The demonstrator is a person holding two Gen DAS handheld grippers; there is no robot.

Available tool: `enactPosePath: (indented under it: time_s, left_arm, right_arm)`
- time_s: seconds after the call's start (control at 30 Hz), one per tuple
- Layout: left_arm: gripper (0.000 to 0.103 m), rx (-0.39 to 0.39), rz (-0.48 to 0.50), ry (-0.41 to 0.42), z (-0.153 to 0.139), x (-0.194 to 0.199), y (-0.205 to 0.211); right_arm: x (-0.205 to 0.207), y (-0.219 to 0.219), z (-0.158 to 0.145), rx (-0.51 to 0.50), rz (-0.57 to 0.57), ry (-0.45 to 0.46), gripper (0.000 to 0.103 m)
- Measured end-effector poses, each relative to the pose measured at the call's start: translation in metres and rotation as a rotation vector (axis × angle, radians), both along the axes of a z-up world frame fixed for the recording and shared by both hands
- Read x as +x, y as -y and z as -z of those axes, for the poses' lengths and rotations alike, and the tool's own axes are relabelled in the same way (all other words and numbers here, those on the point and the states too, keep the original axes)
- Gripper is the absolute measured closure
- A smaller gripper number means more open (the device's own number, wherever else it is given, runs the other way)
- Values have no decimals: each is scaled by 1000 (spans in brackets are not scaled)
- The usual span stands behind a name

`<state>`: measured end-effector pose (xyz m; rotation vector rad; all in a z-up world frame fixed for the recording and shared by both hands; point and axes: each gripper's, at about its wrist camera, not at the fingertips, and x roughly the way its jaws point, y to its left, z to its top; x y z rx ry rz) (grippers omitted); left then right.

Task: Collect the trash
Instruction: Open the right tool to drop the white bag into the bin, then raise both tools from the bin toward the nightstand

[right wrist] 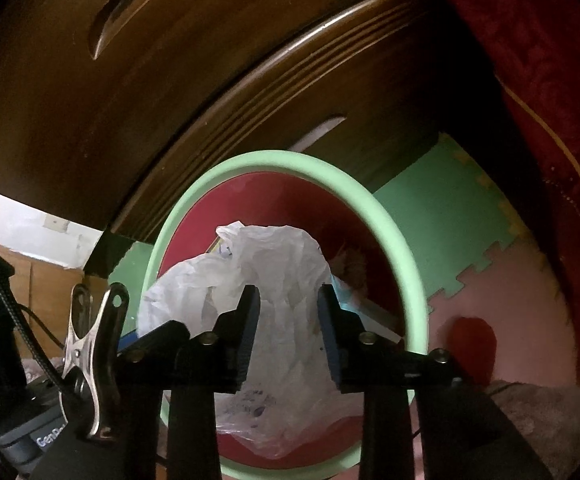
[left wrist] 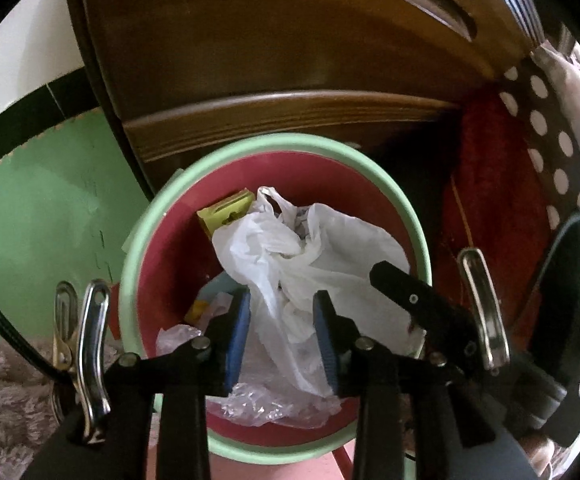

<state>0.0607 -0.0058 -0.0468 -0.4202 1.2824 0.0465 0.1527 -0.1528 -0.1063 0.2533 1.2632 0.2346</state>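
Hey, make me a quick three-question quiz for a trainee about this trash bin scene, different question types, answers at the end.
1. True or false: the white plastic bag lies inside the bin with the green rim.
2. Multiple choice: the inside wall of the bin is A) blue, B) red, C) yellow.
3. Short answer: what shows between the fingers of the left gripper and the right gripper?

Key:
1. True.
2. B.
3. The white plastic bag; both sets of jaws stand apart on either side of it, not visibly pinching it.
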Motion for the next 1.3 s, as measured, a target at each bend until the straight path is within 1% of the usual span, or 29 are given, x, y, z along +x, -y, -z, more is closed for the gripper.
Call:
enactPosePath:
  time_s: [0.13,0.23,0.33,0.5,0.6,0.73,0.87,1.03,1.1,1.3]
  left_arm:
    - [70,9,-3,13,-9,-6,-3]
    - [70,33,-2,23,-15,-12,-4]
    - [70,37,1,41,-24,-15,-4]
    - [70,53,15,74,-39,-21,-1]
    - [70,47,19,95,-51,-25,0]
    - [70,54,35,136,-68,-30,3]
    - [70,55,51,176,-88,-38,6]
    - [70,61,73,228,-111,-49,12]
    - [70,60,76,245,-116,-52,13]
    - [70,66,87,308,-146,-60,18]
  right_arm:
    - [-2,0,-2,-1,0,9,68]
    - [-3,-1,-6,-7,-4,20,67]
    - [-3,-1,-9,7,-14,20,67]
    - [-8,-3,-22,5,-34,57,66]
    - [-13,-2,-29,12,-28,71,64]
    - [-22,0,-48,46,-30,105,64]
    - [-35,-1,-72,58,-56,148,64]
    - [-48,-2,-109,63,-71,230,64]
    - [-53,-2,-121,69,-75,257,64]
    - [-65,-3,-156,71,-94,336,64]
